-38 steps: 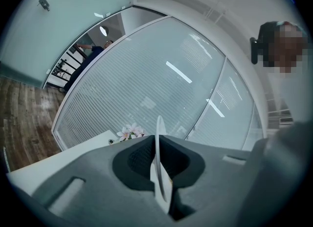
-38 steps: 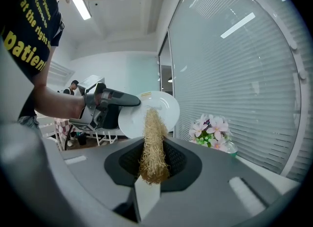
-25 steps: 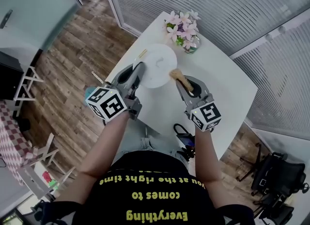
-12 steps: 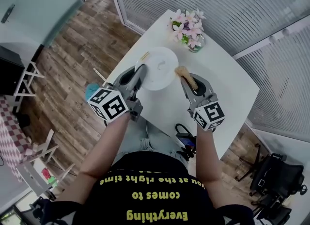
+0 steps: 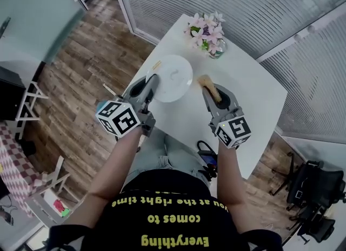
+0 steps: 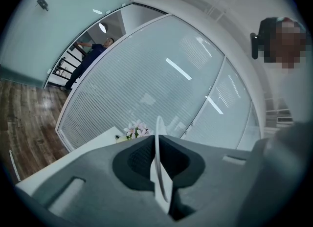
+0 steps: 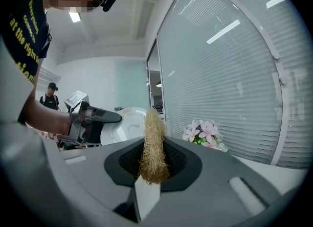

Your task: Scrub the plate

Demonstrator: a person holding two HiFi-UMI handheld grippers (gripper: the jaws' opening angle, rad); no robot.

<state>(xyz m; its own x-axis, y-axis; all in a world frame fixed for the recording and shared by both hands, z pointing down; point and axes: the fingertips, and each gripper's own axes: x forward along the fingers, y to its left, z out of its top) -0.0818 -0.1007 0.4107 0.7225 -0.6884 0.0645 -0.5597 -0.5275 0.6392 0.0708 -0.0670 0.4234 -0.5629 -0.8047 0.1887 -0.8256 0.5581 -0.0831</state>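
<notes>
Left gripper [image 5: 152, 84] clamped the white plate [image 5: 175, 70] by its rim at frame centre — right gripper [image 5: 210, 88] pinched a straw-coloured scrubber [image 7: 153, 145] just beside it.

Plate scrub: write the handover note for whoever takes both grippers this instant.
The left gripper is shut on the rim of the plate, which it holds tilted over the table.
The right gripper is shut on the scrubber, which sits beside the plate with a gap between them.
Done: both things are in hand.
Left: bring the scrubber to the plate's face and scrub; a dark mark shows there.
</notes>
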